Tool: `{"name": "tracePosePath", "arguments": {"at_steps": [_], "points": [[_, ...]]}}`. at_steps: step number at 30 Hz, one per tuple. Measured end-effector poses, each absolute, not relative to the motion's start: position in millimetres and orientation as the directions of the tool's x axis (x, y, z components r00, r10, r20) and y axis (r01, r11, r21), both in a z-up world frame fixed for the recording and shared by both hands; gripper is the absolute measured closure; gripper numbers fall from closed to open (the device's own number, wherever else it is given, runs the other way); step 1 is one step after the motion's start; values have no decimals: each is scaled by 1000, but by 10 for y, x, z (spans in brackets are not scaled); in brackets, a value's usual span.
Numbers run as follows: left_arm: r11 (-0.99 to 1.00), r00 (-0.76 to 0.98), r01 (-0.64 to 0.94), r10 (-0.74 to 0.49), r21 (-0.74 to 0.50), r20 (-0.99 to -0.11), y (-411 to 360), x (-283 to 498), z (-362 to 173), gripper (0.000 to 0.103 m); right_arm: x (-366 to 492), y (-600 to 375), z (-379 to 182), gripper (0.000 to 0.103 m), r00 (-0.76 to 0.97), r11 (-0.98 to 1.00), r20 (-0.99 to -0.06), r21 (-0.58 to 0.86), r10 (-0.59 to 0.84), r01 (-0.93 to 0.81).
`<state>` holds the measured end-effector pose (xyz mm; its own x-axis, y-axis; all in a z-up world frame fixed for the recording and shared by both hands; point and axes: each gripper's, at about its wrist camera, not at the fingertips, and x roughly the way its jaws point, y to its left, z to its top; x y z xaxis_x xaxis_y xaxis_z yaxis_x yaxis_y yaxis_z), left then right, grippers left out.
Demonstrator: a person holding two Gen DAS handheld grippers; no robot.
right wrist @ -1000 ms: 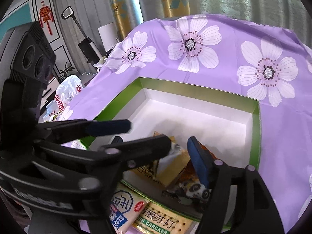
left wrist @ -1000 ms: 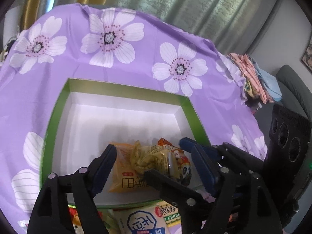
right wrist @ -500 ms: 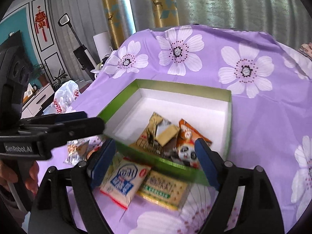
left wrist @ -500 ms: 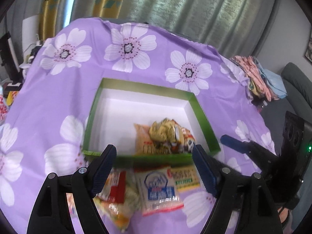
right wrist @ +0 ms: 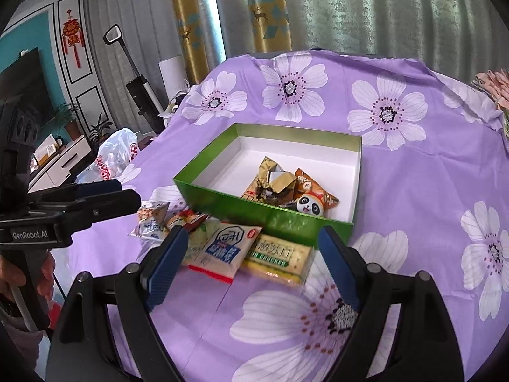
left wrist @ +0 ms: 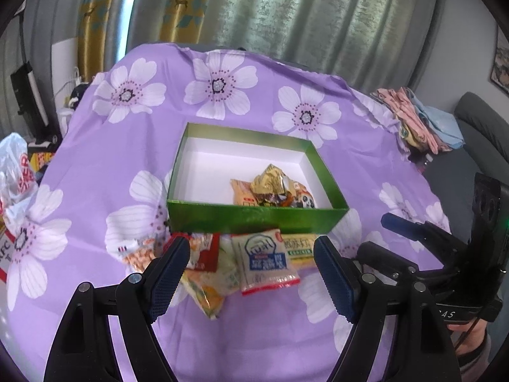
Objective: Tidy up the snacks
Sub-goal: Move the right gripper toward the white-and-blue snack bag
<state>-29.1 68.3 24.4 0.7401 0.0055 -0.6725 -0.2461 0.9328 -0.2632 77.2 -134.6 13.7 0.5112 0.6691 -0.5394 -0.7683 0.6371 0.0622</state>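
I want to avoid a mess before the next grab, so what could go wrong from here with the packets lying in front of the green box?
1. The white and blue snack packet overlaps the green cracker packet and others, so a grab may drag two at once.
2. Both lie right against the green cardboard box wall; open fingers could nudge the box.
3. The gold foil packet is piled on others inside, so added snacks might slide off.

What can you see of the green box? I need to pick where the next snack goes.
The green box is a shallow, open rectangular tray, shiny green outside, white inside, seemingly cardboard. It sits flat on the purple flowered cloth. A few snack packets are piled at its near right; the rest is bare. More packets lie against its near wall.
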Motion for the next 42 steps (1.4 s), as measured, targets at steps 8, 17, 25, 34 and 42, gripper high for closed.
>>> {"name": "tracePosePath", "arguments": {"at_steps": [8,17,25,34,42], "points": [[925,736,-250,-11,-287,-677,627,-484,212,23,554,-1415,157,17,516,633,-530,54,674,-772],[910,698,-330,56,-251,-714,719,-696,12,23,456,-1420,-4,17,497,634,-565,62,659,-771],[889,682,-348,22,-298,-731,857,-917,-296,23,375,-1342,-235,17,433,591,-605,79,668,-803],[851,679,-358,-46,-385,-733,1004,-949,-519,23,326,-1144,-506,17,309,519,-645,160,699,-840],[850,683,-316,-105,-422,-723,947,-736,-575,23,386,-1046,-642,17,287,510,-665,164,689,-844]]}}
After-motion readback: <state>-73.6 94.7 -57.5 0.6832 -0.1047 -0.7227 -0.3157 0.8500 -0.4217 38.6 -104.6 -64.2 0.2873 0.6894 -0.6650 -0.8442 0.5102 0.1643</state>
